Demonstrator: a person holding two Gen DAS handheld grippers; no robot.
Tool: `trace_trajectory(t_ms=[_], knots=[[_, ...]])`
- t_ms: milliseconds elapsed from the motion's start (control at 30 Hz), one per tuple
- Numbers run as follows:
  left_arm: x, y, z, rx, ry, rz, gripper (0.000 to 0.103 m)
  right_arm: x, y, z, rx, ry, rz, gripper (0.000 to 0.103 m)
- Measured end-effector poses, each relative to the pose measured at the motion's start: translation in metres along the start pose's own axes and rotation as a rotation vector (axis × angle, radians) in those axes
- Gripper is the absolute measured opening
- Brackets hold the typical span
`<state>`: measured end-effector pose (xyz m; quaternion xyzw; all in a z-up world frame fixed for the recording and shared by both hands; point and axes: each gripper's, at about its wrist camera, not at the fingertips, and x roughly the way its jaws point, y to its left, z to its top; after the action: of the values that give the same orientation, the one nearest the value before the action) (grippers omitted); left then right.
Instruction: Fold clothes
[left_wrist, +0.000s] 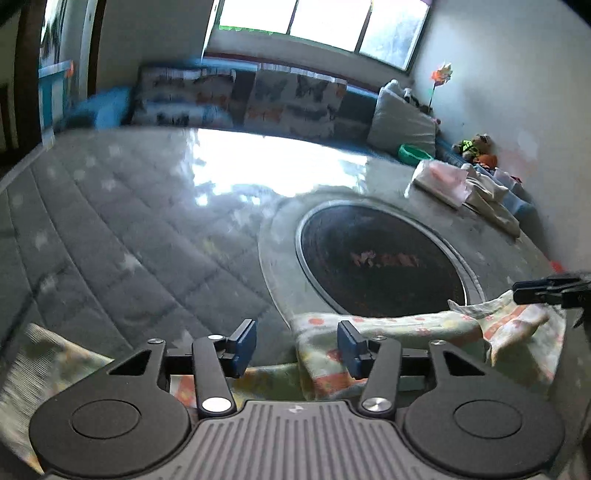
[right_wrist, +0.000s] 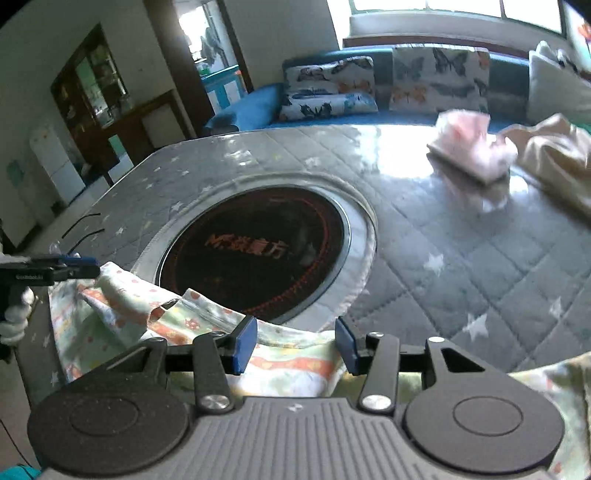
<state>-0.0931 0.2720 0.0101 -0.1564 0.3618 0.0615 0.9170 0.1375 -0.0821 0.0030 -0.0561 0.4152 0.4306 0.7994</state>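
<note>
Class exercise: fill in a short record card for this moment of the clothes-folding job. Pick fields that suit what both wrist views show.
surface: quilted grey table cover with round dark hob set in it
garment in work: floral cloth, crumpled at the near edge
left gripper: open, nothing pinched
right gripper: open, cloth below it
already folded: pink pile at the far side
unfolded: cream garment beside the pink pile
</note>
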Motion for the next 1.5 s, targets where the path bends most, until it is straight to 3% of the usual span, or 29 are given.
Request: trace_trajectory(t_ms=[100, 200, 333, 433, 533, 600, 767, 833, 900, 1067, 1200, 1500], knots=[[0.006, 0.002, -0.001, -0.001, 0.029, -0.015, 0.05, 0.007, 0.0, 0.001, 0.003, 0.024, 0.013, 0.046], [0.009, -0.001, -0.001, 0.008, 0.041, -0.031, 0.048, 0.008, 0.0, 0.002, 0.008, 0.009, -0.033, 0.045], [0.01, -0.005, -0.001, 0.038, 0.046, -0.05, 0.032, 0.009, 0.006, 0.001, -0.026, 0.017, -0.046, 0.045], [0.013, -0.01, -0.001, 0.07, 0.04, -0.04, 0.025, 0.01, 0.016, -0.007, -0.112, 0.03, -0.099, 0.045], [0.01, -0.012, -0.002, 0.087, 0.03, -0.036, 0.025, 0.003, 0.031, -0.016, -0.215, 0.006, -0.135, 0.045], [0.011, -0.012, -0.002, 0.086, 0.029, -0.035, 0.027, -0.001, 0.032, -0.016, -0.213, 0.004, -0.131, 0.053], [0.016, -0.012, 0.0, 0.067, 0.041, -0.04, 0.036, 0.003, 0.005, -0.007, -0.043, 0.009, -0.096, 0.054], [0.017, -0.013, 0.0, 0.072, 0.045, -0.041, 0.034, 0.009, -0.008, -0.004, 0.04, 0.022, -0.06, 0.05], [0.017, -0.013, 0.0, 0.076, 0.048, -0.044, 0.033, 0.014, -0.013, -0.003, 0.067, 0.035, -0.038, 0.04], [0.015, -0.018, 0.004, 0.137, 0.036, -0.037, 0.016, 0.01, -0.002, 0.003, -0.021, 0.03, -0.043, 0.016], [0.011, -0.034, 0.008, 0.256, 0.014, -0.013, 0.013, 0.004, 0.009, 0.013, -0.1, 0.012, -0.05, 0.005], [0.02, -0.052, 0.059, 0.379, -0.073, 0.008, 0.01, -0.003, 0.04, 0.062, -0.313, -0.09, -0.092, 0.004]])
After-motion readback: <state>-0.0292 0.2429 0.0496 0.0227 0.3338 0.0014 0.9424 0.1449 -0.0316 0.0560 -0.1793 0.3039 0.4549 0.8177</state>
